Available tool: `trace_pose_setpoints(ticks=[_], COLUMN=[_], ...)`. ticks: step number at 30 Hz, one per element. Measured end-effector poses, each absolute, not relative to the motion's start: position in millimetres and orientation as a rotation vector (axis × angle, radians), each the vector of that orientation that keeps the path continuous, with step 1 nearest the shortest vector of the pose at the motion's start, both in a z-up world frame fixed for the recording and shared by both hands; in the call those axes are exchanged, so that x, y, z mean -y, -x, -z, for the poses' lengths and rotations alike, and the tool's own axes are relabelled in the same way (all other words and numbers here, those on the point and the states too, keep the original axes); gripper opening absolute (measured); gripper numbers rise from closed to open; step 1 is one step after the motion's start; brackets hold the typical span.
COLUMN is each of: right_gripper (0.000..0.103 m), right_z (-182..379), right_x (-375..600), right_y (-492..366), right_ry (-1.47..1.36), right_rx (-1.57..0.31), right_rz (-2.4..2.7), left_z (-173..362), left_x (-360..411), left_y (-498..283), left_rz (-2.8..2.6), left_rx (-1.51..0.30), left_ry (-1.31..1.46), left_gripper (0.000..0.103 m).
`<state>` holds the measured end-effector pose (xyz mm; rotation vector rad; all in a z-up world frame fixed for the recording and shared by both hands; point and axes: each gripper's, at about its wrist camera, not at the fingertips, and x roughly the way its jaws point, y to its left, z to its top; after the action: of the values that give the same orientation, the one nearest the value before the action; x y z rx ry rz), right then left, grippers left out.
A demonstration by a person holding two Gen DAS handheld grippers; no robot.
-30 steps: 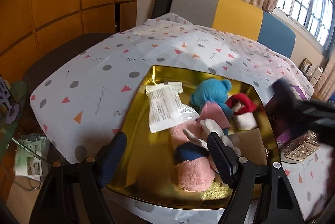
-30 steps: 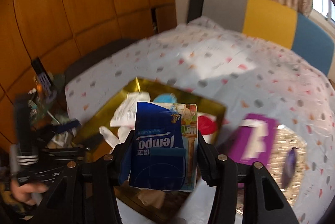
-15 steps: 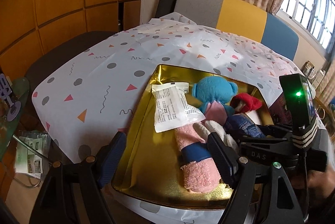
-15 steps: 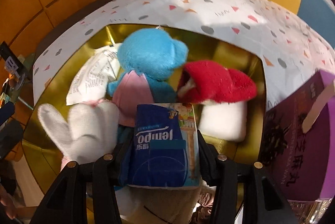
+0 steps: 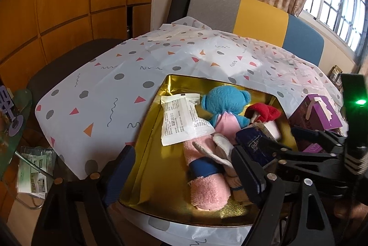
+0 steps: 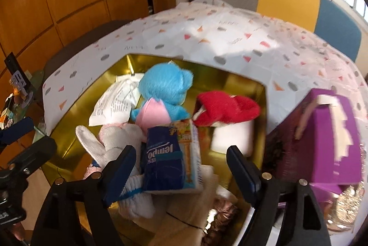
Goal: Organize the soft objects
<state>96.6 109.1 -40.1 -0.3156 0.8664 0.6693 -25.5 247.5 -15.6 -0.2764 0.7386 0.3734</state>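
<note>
While my right gripper (image 6: 180, 167) is opening over the gold tray (image 6: 241, 82), the blue tissue pack (image 6: 169, 161) lies between its jaws with a gap on both sides, resting on the pile at the tray's 6 o'clock edge. My left gripper (image 5: 181, 167) is also opening, with nothing between its pads, hovering at the tray's 7 o'clock corner. Risk: the pack sits tilted on soft, uneven things and could slide toward the near rim; pulling the right jaws back carelessly could drag it along. Risk: the two grippers are near each other, so a crossing move could knock them together. Count in tray: one blue plush (image 6: 165, 87), one red-and-white plush (image 6: 226, 108), one white packet (image 5: 179, 121), one rolled pink towel (image 5: 207, 186), one white mitten-shaped piece (image 6: 101, 144), one tissue pack; items underneath unclear. Outside, at 3 o'clock: one purple box (image 6: 322, 138).
</note>
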Motion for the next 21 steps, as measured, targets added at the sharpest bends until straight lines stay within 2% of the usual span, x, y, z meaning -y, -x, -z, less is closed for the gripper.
trace_pose_setpoints(ticks=[8, 13, 21], right_gripper=[0.082, 0.082, 0.082], right_z=[11, -3, -2], right_x=[-75, -38, 8], right_y=[-73, -59, -41], right_ry=[0.276, 0.207, 0.153], right_rx=[-0.738, -0.685, -0.671], right_rz=[-0.565, -0.442, -0.322], left_z=[8, 1, 0], left_x=[-229, -204, -165], left_y=[28, 29, 27], left_rz=[-0.359, -0.338, -0.300], left_rx=[-0.718, -0.688, -0.689], left_ry=[0.250, 0.213, 0.169], left_gripper=[0.093, 0.102, 0.103])
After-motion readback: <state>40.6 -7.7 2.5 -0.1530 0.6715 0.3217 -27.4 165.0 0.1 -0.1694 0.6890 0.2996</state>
